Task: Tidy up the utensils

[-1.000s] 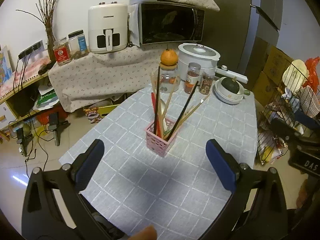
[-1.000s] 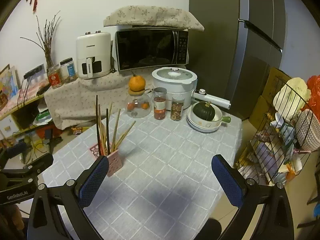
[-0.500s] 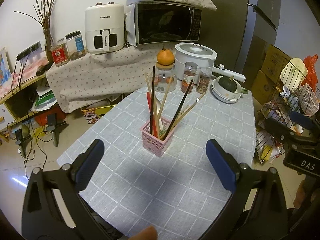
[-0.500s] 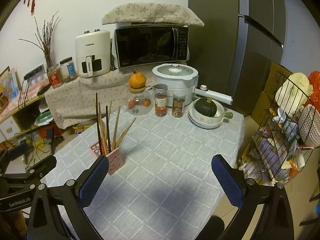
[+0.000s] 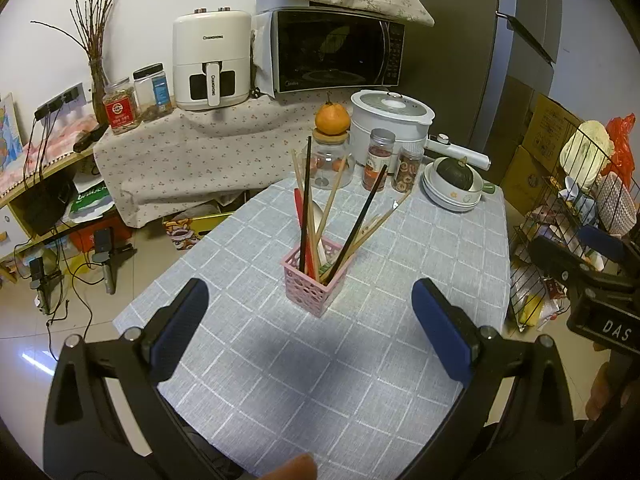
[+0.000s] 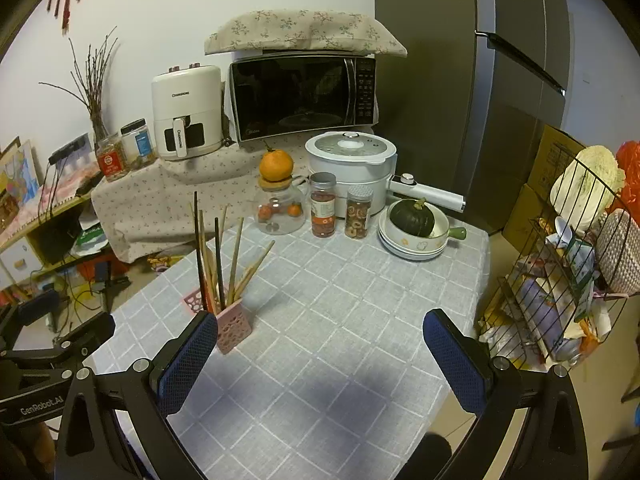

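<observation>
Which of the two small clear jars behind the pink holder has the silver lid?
The taller red-filled jar next to the glass teapot has the silver lid; the shorter jar of ring-shaped snacks beside it has a white patterned lid.

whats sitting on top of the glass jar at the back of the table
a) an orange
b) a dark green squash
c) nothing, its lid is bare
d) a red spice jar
a: an orange rests on the wooden lid of the glass jar; the dark green squash lies in the stacked bowls further right.
</observation>
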Motion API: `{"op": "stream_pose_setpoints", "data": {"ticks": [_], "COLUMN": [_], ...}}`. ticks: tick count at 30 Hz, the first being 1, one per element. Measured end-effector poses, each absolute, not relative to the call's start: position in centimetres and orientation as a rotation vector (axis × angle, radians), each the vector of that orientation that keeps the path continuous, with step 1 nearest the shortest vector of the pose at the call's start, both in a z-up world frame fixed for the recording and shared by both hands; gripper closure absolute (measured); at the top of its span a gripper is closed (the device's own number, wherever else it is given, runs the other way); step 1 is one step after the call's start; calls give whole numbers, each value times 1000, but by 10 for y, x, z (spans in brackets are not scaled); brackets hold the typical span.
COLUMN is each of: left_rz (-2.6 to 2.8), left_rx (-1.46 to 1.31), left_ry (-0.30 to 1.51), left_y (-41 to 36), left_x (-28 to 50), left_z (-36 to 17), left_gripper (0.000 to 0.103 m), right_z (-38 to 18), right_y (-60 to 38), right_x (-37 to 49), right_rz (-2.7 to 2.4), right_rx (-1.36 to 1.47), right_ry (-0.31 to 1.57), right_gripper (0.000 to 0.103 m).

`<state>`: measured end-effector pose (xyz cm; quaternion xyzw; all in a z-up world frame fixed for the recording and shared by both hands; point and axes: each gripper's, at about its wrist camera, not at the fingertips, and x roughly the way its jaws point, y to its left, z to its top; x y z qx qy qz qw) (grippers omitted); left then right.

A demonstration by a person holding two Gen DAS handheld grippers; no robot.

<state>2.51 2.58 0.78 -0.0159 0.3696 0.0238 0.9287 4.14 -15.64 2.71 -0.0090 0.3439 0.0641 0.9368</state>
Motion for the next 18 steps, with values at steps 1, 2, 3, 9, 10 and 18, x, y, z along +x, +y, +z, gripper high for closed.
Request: {"op": "stream_pose_setpoints", "data": {"ticks": [1,2,3,9,10,18], "left_rz": [49,50,49,48,48,48], "left_rx": [-33,-36,-38,-40,-39,-40], "left_ry": [757,757,757,759,759,762], "left_y": [26,26,26,26,26,24], "left_x": [25,25,25,26,26,26], "left_z": [8,8,8,8,8,8], "left_gripper": [2,2,2,2,2,2], "right_z": [27,28,27,27,28,28], "right_y": [-156,-157,-157,-157,-157,-158], "right_x": [41,41,42,42,42,42], "right_rz": [131,131,131,132,132,134], "right_rx": [-17,-16,-18,-18,-18,-18], "right_ry": [703,703,703,702,702,704], "right_gripper": [0,0,0,0,0,0]}}
